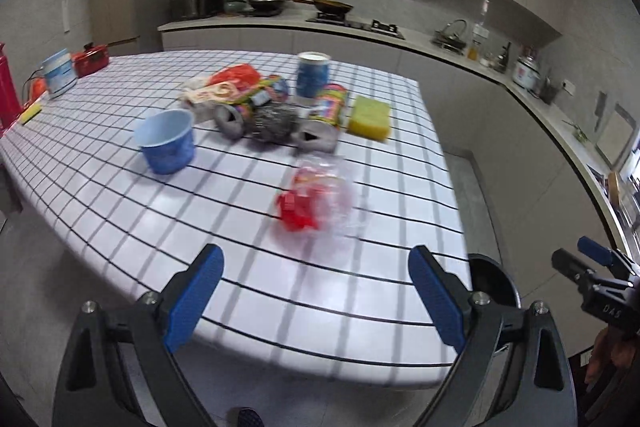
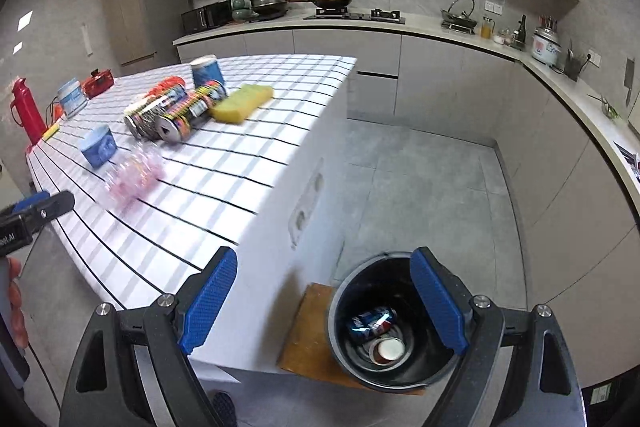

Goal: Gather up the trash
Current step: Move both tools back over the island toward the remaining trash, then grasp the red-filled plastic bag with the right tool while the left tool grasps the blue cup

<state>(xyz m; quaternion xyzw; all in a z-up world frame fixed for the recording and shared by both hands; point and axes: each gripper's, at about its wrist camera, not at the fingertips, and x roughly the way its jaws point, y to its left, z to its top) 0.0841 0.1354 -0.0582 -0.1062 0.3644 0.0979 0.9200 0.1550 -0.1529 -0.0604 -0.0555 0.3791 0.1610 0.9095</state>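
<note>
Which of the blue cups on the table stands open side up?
The short light-blue cup nearest the left gripper; the taller blue cup behind the cans shows a white top.

The clear plastic wrapper [image 1: 320, 199] near the table's [image 1: 120, 227] front edge is pure motion smear, contents unreadable. The black bin [image 1: 494, 283] hides mostly behind the table corner, and the labels on its cans [image 2: 372, 323] are too small.

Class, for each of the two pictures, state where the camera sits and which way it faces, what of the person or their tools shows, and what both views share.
Left wrist: on the left tool, open, facing down over the checked table toward the clear wrapper; the right tool shows at the right edge.
Right wrist: on the right tool, open, above the black bin beside the table; fingers show left.
Shared: table, blue cup, yellow sponge, bin.
</note>
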